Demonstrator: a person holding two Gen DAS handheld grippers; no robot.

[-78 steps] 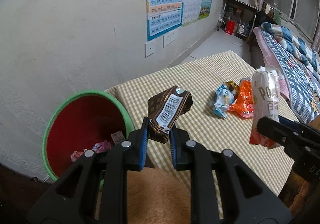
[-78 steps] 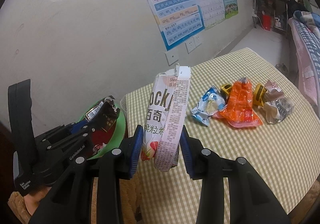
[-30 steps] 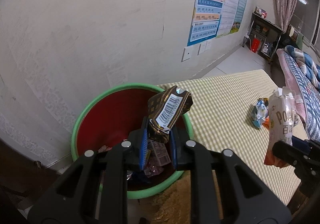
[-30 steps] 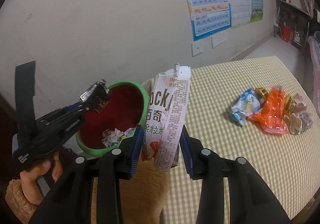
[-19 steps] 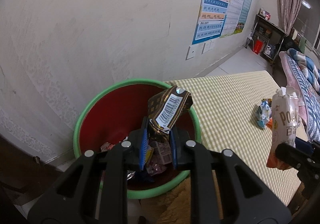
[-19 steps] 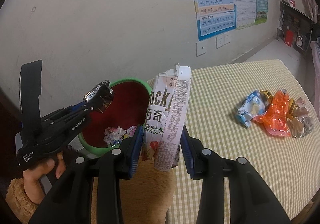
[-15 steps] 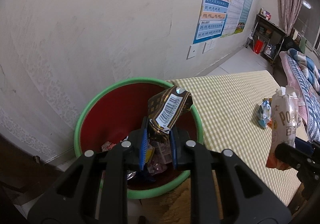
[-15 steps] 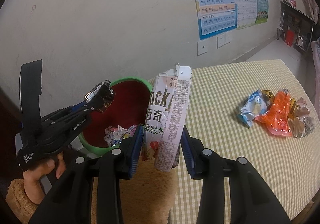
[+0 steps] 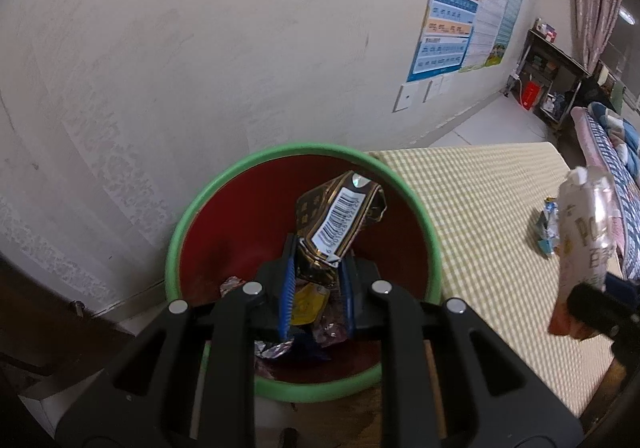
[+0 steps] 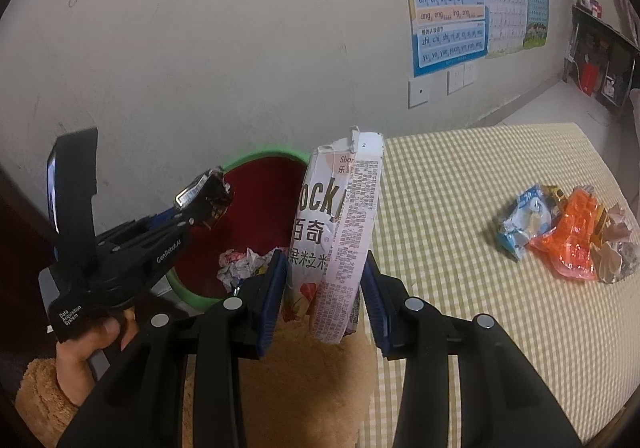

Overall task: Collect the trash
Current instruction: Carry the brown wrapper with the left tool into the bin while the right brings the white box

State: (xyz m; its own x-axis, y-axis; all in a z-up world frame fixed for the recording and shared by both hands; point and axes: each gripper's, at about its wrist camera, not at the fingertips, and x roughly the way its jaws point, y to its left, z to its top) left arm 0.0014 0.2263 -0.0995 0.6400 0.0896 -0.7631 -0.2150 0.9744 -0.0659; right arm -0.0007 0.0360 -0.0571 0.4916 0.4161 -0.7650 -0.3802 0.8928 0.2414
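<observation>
Left gripper (image 9: 316, 286) clamps light, crinkly brown wrapper (image 9: 338, 224) by its bottom edge above the bin (image 9: 180, 232); right gripper (image 10: 322, 290) pinches stiffer snack box (image 10: 340, 232) low. We'd say both drop easily.

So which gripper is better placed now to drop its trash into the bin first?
Left. The left gripper holds the brown wrapper directly over the bin; the right gripper holds its box beside it.

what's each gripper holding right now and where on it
Left gripper pinches the brown barcode wrapper by its lower end; right gripper clamps the Pocky box near its bottom.
</observation>
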